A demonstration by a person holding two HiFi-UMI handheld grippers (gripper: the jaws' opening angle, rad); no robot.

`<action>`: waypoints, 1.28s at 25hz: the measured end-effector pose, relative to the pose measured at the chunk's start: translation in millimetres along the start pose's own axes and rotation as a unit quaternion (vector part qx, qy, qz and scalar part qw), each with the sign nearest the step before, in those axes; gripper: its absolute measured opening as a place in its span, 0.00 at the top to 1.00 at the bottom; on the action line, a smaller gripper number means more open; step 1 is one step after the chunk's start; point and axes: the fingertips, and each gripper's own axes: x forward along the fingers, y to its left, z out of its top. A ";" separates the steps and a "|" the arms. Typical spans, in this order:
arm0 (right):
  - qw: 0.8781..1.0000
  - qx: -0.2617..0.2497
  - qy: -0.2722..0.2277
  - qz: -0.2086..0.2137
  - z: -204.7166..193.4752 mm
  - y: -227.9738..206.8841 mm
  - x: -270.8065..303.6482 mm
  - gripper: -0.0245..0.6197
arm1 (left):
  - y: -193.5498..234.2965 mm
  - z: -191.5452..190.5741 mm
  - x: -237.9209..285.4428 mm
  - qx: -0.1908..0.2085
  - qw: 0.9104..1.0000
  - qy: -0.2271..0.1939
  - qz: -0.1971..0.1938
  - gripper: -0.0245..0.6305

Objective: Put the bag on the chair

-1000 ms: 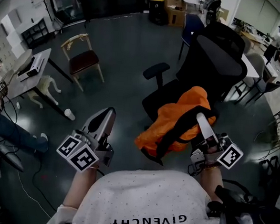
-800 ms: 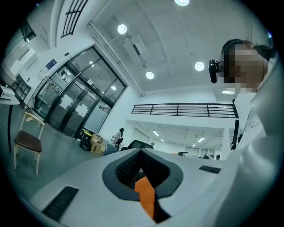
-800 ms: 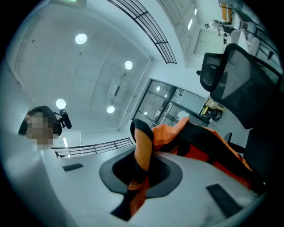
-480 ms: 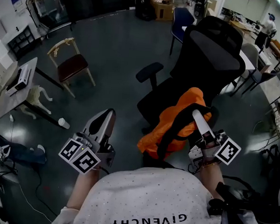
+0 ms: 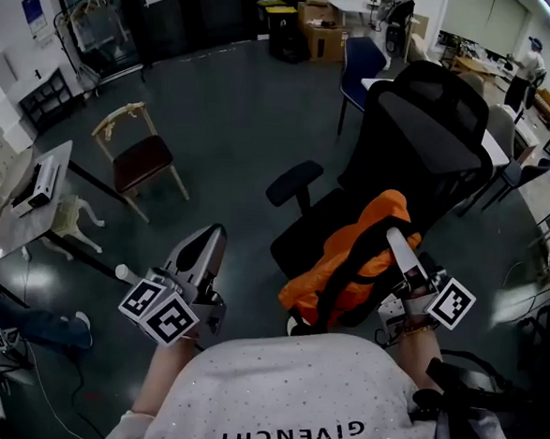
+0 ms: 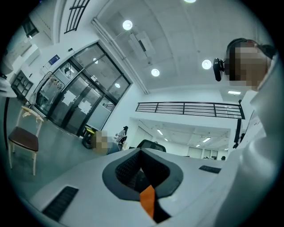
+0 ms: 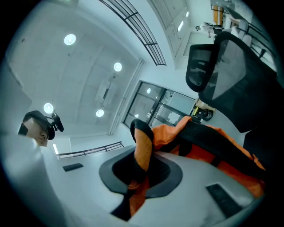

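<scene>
- The right hand-held gripper (image 5: pixel 396 239) is clenched on the bag's strap (image 7: pixel 143 144); the left hand-held gripper (image 5: pixel 212 233) is closed on nothing.
- The orange bag (image 5: pixel 347 256) appears to rest on the office chair's (image 5: pixel 422 130) seat.
- Placing looks nearly done; the next move is to release the strap cleanly.

Orange fabric bag with black straps (image 5: pixel 347 258): crumpled and slumped on seat of black high-backed mesh office chair (image 5: pixel 422 130), against the backrest, lower end spilling over seat's front edge. One black-and-orange strap (image 7: pixel 143 146) pulled up and away from bag body. Chair upright, armrest (image 5: pixel 294 180) out to one side.
</scene>
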 end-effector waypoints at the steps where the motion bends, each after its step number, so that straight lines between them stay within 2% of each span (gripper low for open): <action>1: 1.000 0.001 -0.002 -0.002 7.0 -9.2 6.7 0.93 | 3.8 0.3 12.6 0.000 1.000 0.002 -0.002 0.96; 8: 1.000 -0.006 -0.001 -0.006 46.1 -62.7 55.2 0.92 | 40.0 2.2 86.5 -0.012 1.000 0.009 -0.002 0.96; 14: 1.000 -0.002 0.005 -0.014 77.7 -108.8 88.2 0.92 | 60.7 -8.1 142.3 -0.045 0.999 0.016 -0.005 0.96; 20: 0.999 -0.008 0.032 -0.037 83.7 -154.7 110.7 0.92 | 93.3 -25.2 176.0 -0.107 0.994 0.017 0.009 0.96; 22: 0.998 -0.003 0.036 -0.047 83.6 -171.1 111.5 0.92 | 99.1 -33.8 184.3 -0.099 0.995 0.024 0.018 0.96; 27: 0.996 -0.004 0.047 -0.078 78.4 -204.9 111.8 0.92 | 106.2 -43.9 197.5 0.003 0.997 0.044 0.058 0.96; 29: 0.994 -0.007 0.054 -0.096 73.5 -218.7 111.2 0.92 | 107.6 -47.4 199.0 0.003 0.997 0.051 0.065 0.96; 32: 0.989 -0.009 0.064 -0.131 64.5 -246.9 108.9 0.92 | 109.3 -51.8 199.9 -0.023 0.996 0.057 0.071 0.96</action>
